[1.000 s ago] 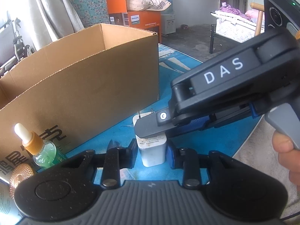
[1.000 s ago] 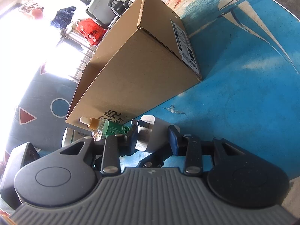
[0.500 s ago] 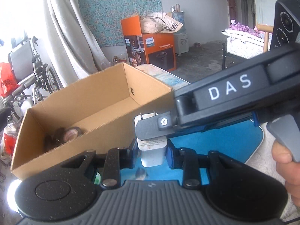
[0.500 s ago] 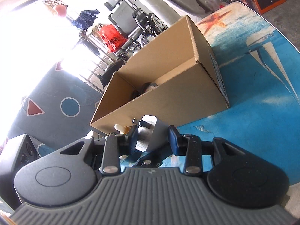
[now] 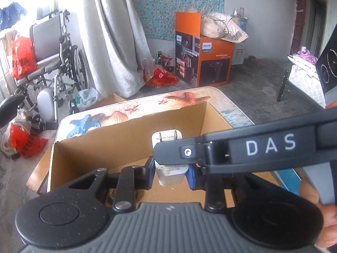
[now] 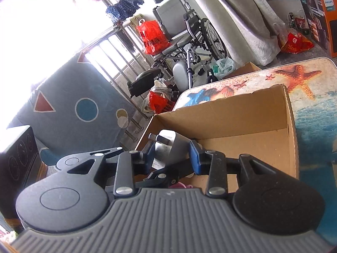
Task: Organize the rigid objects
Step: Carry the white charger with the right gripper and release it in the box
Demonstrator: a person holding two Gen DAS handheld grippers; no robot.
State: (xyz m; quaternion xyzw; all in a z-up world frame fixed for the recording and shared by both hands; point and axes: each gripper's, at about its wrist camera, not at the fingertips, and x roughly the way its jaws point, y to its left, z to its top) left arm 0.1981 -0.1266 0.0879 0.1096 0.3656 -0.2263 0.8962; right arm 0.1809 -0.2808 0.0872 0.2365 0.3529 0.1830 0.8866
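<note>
The white charger (image 5: 171, 168) hangs over the open cardboard box (image 5: 130, 139) on the desk (image 6: 311, 109), pinched by both the left claw (image 5: 170, 174) and right claw (image 6: 171, 156). Releasing it inside remains; box contents are mostly hidden.

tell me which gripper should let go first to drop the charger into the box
Either could, marginally the right: both the left gripper and right gripper clamp the white charger above the open cardboard box.
</note>
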